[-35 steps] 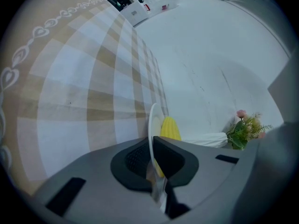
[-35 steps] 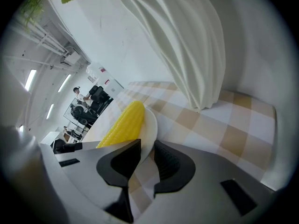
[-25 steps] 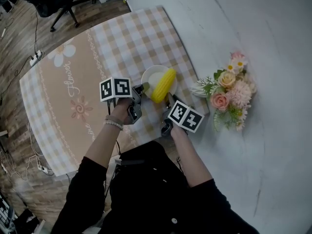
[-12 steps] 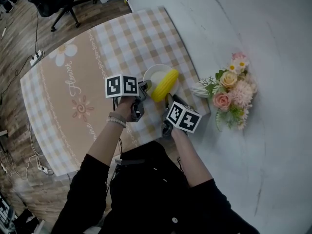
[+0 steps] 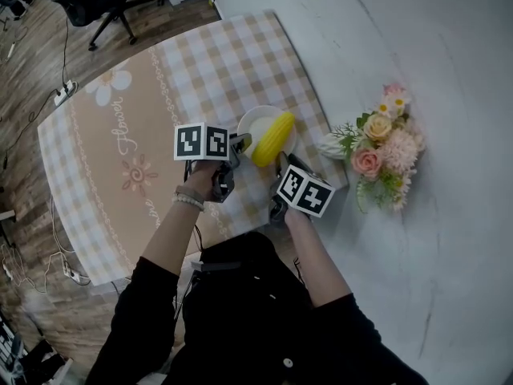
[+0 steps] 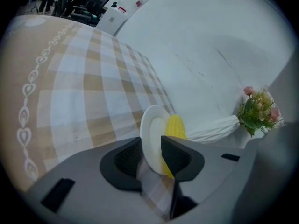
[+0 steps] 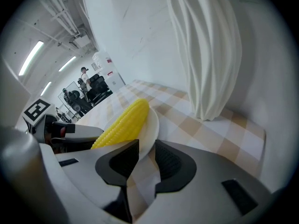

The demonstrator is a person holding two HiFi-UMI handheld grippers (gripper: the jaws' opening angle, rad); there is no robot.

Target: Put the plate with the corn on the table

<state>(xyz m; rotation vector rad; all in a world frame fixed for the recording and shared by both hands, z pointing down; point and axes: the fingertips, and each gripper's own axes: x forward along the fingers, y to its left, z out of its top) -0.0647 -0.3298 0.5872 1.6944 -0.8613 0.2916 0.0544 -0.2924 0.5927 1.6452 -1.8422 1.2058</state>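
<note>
The left gripper [image 6: 150,157] had its jaws opening, loose around the rim of the white plate [image 6: 150,129]. The right gripper [image 7: 142,155] likewise stood unclenched astride the opposite rim. The plate, bearing the corn cob [image 6: 176,127], lay on the checked tablecloth [image 6: 93,92], near a flower bouquet [image 5: 381,147].

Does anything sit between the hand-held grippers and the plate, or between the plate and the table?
Nothing visible. The plate with the corn rests on the checked tablecloth. Its rim lies between the jaws of the left hand-held gripper, which are opening, and of the right hand-held gripper.
</note>
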